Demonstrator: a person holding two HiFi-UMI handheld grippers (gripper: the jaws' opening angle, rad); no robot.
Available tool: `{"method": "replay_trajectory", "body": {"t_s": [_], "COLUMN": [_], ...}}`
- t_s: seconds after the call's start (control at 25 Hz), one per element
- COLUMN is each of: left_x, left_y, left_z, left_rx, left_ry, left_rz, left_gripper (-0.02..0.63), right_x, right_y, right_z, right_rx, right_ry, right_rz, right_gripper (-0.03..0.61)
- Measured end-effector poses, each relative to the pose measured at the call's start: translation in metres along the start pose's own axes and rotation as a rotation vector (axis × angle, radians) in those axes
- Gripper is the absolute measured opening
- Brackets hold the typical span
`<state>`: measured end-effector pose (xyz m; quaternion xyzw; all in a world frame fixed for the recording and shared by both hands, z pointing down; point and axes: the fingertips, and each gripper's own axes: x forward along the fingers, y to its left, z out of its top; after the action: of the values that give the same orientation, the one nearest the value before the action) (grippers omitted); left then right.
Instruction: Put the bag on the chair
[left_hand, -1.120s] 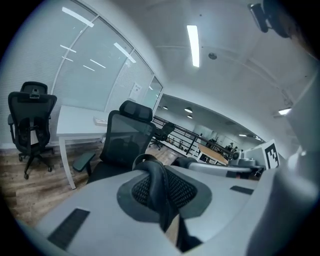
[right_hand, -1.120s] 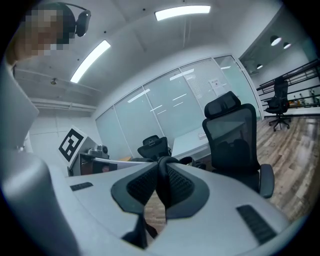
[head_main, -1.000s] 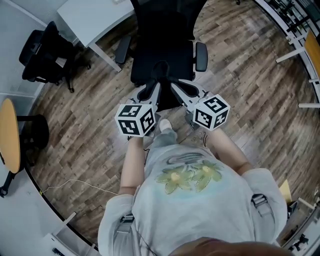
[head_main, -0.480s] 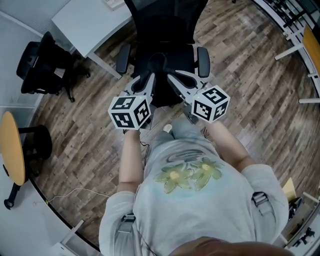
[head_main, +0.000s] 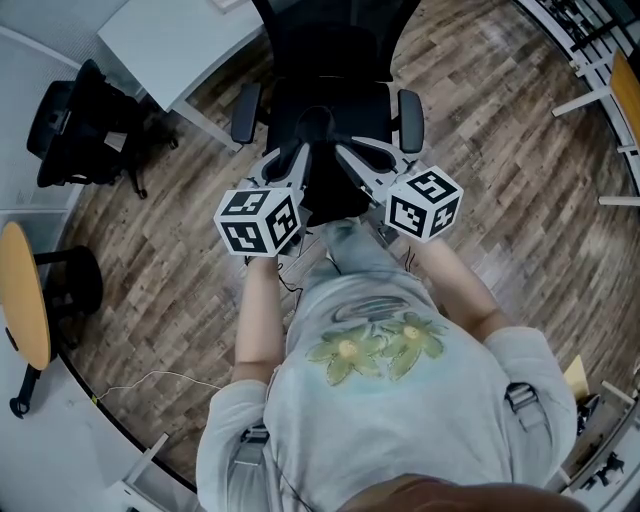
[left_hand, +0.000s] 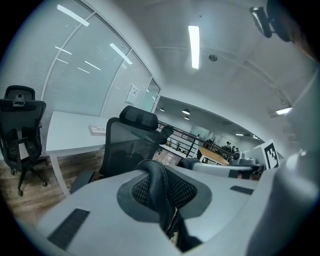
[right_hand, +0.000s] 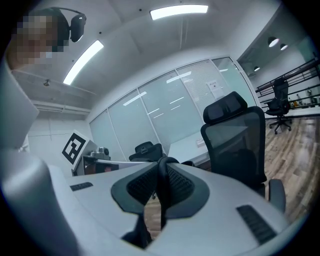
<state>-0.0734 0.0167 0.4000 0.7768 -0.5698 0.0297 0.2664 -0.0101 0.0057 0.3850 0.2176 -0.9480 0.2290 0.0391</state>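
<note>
The wooden floor spreads all around me. A white desk stands at my 11 o'clock, with a small pale object on its top that I cannot make out. The black office chair is straight ahead at 12 o'clock, seat towards me and its two armrests out to either side. A second black chair sits at 10 o'clock beside the desk. A round yellow table is at 9 o'clock, well apart from the rest.

The black bag hangs at 12 o'clock between my two grippers, over the front of the chair's seat. It is black against black, so I cannot tell whether its bottom touches the seat.

My left gripper points towards 1 o'clock. Its fingers are nearly together, pinching a thick strap of the bag that curls over the top of the pads and runs down between them. My right gripper points towards 11 o'clock, so the two tips come close together above the bag. Its fingers are a little further apart and are clamped on a thin strap that stands upright between the pads. I cannot tell whether the two straps are parts of one loop.
</note>
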Motion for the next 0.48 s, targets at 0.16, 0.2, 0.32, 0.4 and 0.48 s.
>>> {"method": "replay_trajectory", "body": {"t_s": [0.16,0.2,0.32,0.4,0.48], "left_x": [0.013,0.018,0.036,0.047,0.059], "left_y": [0.004,0.007,0.018,0.024,0.03], "left_z": [0.003,0.006,0.021,0.029,0.039], "left_rx": [0.007,0.013,0.029,0.036,0.041], "left_ry": [0.022,0.029,0.039,0.039,0.036], "left_rz": [-0.011,-0.019,-0.035,-0.042,-0.049], "left_gripper": [0.039,0.038,0.04,0.039,0.038], "right_x": [0.007,0.011,0.027,0.036,0.044], "right_y": [-0.014,-0.019,-0.036,-0.045,-0.056], "right_z": [0.004,0.007,0.02,0.027,0.036], "right_rx": [0.004,0.003,-0.002,-0.004,-0.006], "right_ry": [-0.001,-0.003,-0.011,-0.019,-0.029], "right_rz": [-0.009,-0.015,-0.03,-0.035,-0.041], "right_gripper": [0.057,0.057,0.057,0.057,0.057]}}
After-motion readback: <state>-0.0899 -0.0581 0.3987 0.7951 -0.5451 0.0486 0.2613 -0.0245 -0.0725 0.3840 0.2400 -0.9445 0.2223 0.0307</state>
